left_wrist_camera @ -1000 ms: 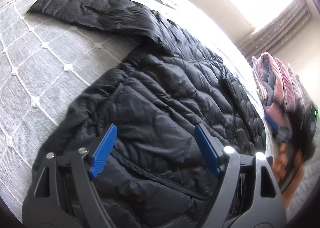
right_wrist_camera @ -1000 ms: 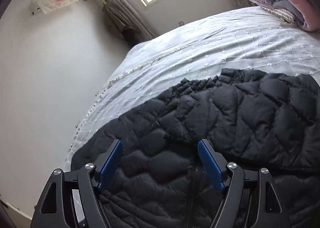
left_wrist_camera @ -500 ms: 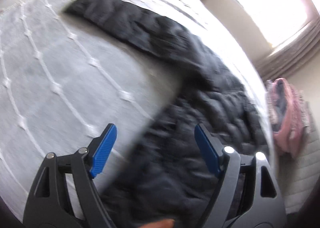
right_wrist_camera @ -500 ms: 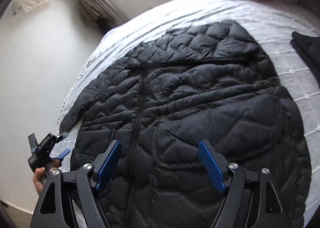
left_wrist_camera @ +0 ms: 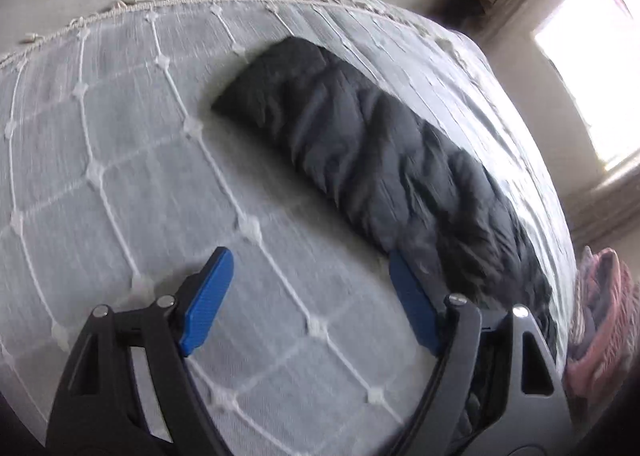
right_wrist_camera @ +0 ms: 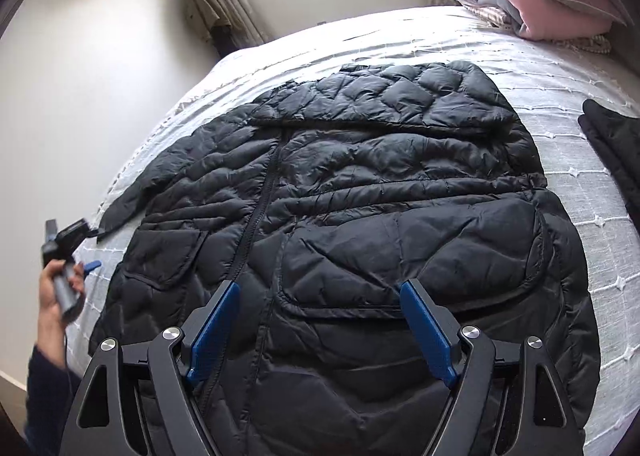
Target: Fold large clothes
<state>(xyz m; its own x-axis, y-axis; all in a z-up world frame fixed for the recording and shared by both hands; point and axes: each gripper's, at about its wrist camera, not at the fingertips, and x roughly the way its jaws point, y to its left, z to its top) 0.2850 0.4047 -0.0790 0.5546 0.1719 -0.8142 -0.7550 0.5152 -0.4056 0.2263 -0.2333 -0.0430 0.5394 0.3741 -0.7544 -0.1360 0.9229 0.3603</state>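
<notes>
Right wrist view: whole jacket (right_wrist_camera: 360,236), spread jaws; left's, sleeve (left_wrist_camera: 360,151) only, jaws apart.

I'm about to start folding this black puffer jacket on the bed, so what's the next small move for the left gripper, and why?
Probably bring the left gripper forward and rightward onto the sleeve and close on its cuff. Both grippers are open and hold nothing; the jacket lies flat, front up, zipped, with that sleeve stretched out sideways over the bedspread. Folding the sleeve in across the body looks like the natural first fold.
</notes>
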